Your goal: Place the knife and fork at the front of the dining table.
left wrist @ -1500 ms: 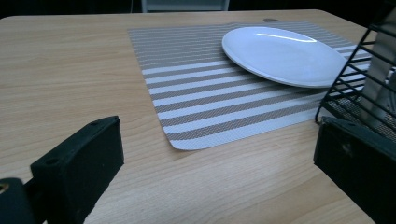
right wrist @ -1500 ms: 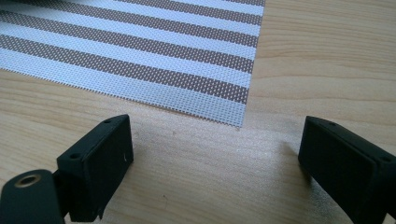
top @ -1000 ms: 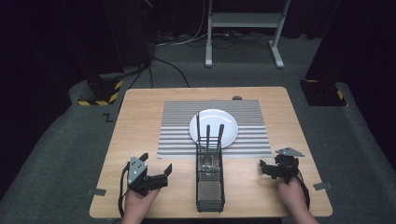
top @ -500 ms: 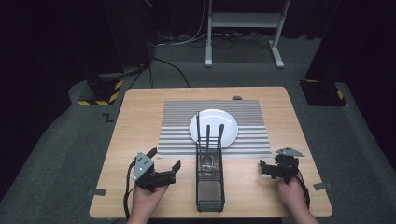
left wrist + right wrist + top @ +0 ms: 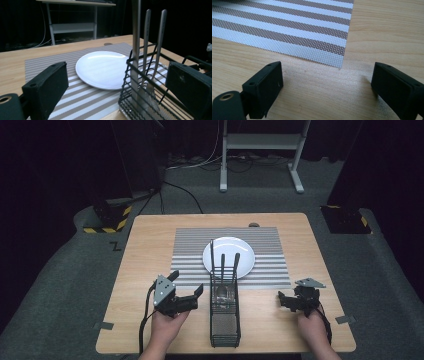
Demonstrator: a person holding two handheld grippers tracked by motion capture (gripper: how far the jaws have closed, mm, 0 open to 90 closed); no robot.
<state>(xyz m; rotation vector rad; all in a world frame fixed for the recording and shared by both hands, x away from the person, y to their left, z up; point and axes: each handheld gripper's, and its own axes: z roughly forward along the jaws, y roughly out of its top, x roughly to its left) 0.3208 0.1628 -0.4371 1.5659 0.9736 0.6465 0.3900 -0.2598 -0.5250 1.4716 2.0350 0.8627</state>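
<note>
A black wire cutlery basket stands near the table's front edge, with three metal utensils upright in it. Behind it a white plate lies on a striped placemat. My left gripper hovers open just left of the basket, raised and aimed at it. In the left gripper view the basket and utensil handles stand between the wide jaws, with the plate beyond. My right gripper rests open low over bare wood right of the basket, near the placemat corner.
The wooden table has bare wood on both sides of the placemat. A small dark round object sits at the mat's far edge. A metal stand and cables lie on the floor beyond the table.
My left gripper has lifted and moved right and forward toward the basket. The right gripper has stayed where it was.
</note>
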